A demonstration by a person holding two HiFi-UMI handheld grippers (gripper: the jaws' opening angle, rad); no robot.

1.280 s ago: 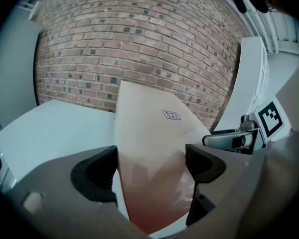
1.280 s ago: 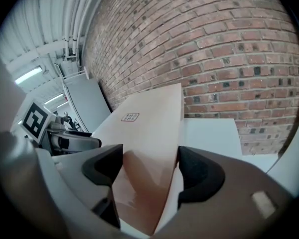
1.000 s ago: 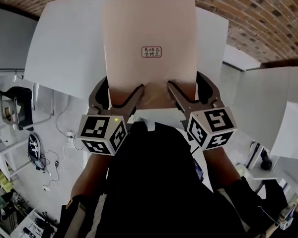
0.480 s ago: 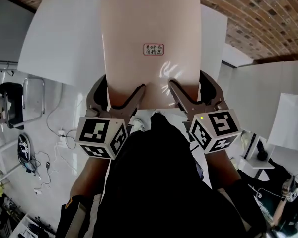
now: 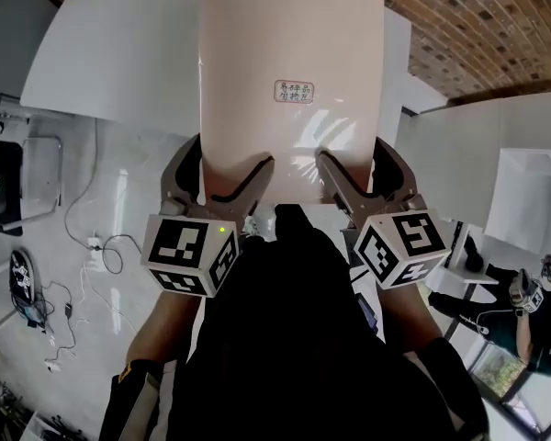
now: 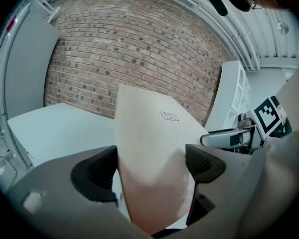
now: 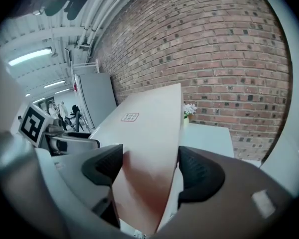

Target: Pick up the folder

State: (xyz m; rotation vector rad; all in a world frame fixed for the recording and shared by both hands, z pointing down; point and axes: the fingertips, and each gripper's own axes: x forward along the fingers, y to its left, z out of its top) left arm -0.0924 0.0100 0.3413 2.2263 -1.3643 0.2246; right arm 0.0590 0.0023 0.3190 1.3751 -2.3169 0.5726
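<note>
Between the two claws, clear of the white surface as far as the views show: one folder (image 5: 289, 81), pale cream-pink, flat, rectangular, unopened.

- Marking: a small red-bordered label (image 5: 294, 91) on the upper face, toward the far half. The print is too small to read.
- Long axis: runs straight ahead, away from the person and toward the brick wall (image 6: 139, 49). The near short edge sits at the claws and the far short edge hangs free with nothing under it.
- Attitude: in both gripper views the sheet rises away from the jaws at a slant, with the far end higher than the held end.
- Left claw (image 5: 222, 168): closed on the near edge of the folder, left of centre. Its own view shows the sheet passing between the two dark pads (image 6: 97, 173), one pad on either face.
- Right claw (image 5: 356, 168): closed on the same near edge, right of centre, with the sheet likewise pinched between its pads (image 7: 199, 171).
- Relation of the claws: side by side on one edge, a gap of bare folder between them and neither further forward. The marker cubes (image 5: 191, 254) sit level with one another.
- Surface (image 5: 119, 53): white, lying beyond and beneath the folder. Whether the far edge touches it cannot be told.
- Judgement: the pick-up appears largely made. Since all support is at one short edge, further lifting depends on both claws keeping level so the long free end does not sag or twist.
</note>
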